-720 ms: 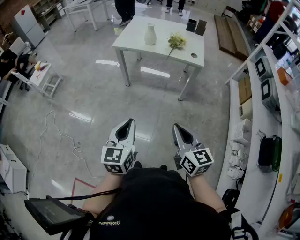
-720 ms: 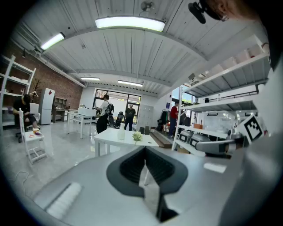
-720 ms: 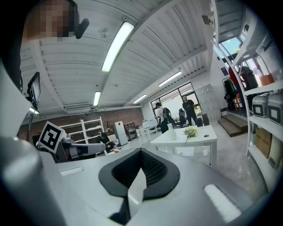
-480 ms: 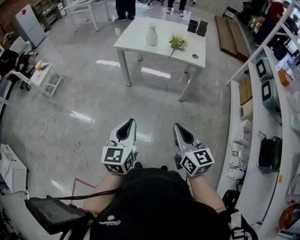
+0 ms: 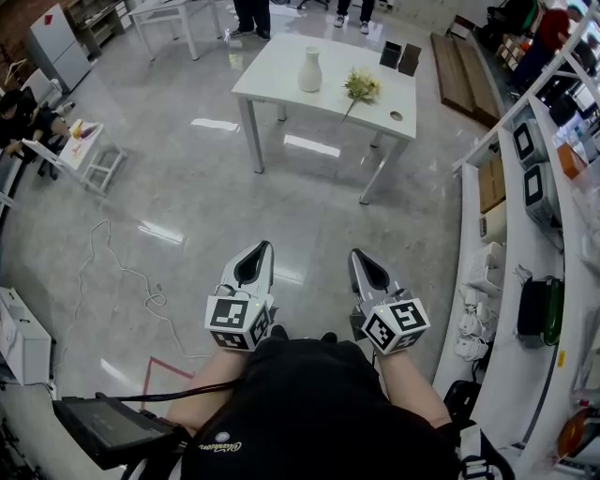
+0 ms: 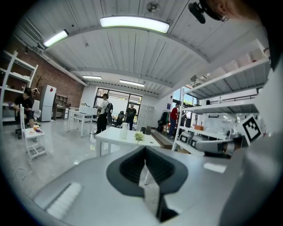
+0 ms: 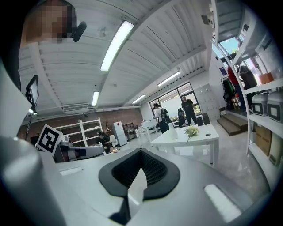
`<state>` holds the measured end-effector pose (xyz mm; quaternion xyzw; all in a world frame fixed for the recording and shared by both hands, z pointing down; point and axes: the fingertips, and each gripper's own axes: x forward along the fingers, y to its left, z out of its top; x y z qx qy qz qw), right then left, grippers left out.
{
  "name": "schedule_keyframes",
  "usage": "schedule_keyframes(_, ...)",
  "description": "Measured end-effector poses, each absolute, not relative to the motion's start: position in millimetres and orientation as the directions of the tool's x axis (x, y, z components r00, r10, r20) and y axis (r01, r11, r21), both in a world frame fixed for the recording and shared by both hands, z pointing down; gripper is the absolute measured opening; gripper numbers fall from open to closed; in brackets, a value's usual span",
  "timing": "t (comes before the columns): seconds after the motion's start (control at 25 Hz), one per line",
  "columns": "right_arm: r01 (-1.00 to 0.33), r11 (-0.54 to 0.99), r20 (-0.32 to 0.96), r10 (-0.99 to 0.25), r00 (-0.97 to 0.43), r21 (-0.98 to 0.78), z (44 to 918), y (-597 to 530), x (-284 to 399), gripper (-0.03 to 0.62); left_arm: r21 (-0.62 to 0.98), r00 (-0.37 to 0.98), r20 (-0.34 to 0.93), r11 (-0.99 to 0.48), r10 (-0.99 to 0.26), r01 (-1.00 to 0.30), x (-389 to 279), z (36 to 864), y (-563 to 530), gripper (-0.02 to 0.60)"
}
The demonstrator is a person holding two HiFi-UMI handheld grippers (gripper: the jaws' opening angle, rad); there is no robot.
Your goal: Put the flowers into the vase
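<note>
The counter (image 5: pixel 281 84) with vase (image 5: pixel 310 69) and flowers (image 5: pixel 361 86) is drifting rightward at twelve o'clock, so the approach is barely starting. The left gripper (image 5: pixel 262 247) and right gripper (image 5: pixel 357 255) are keeping their fingers together, empty.

Head view, vs. earlier pics: the white table (image 5: pixel 281 89) is seen shifted slightly right and a touch lower in frame. The vase (image 5: pixel 310 69) and flowers (image 5: pixel 361 86) are carried along w/ it. The left gripper (image 5: pixel 265 245) and right gripper (image 5: pixel 354 252) are found marginally lower in frame. The seated person (image 5: pixel 14 108) at left is pushed nearer the frame edge. The standing people's legs (image 5: pixel 248 14) at top are cropped more.
</note>
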<state>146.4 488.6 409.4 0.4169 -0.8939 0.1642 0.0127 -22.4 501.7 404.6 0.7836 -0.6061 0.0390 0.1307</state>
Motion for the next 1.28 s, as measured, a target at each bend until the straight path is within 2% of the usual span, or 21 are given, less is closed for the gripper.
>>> schedule_keyframes(0.36,-0.763,0.581,0.188,-0.746,-0.639,-0.283,421,488,99,0.000,0.179,0.268,0.260,-0.227,-0.928,-0.957,-76,428,508,0.008)
schedule_keyframes(0.68,-0.771,0.570,0.218,-0.744,-0.631,-0.285,433,457,83,0.000,0.196,0.274,0.291,-0.224,-0.917,-0.955,-91,443,480,0.008)
schedule_keyframes(0.96,-0.754,0.584,0.199,-0.735,-0.648,-0.300,439,389,80,0.000,0.171,0.264,0.300,-0.220,-0.917,-0.960,-91,445,413,0.008)
schedule_keyframes(1.28,-0.706,0.639,0.202,-0.681,-0.704,-0.305,434,273,100,0.000,0.163,0.245,0.302,-0.204,-0.921,-0.965,-52,435,292,0.008)
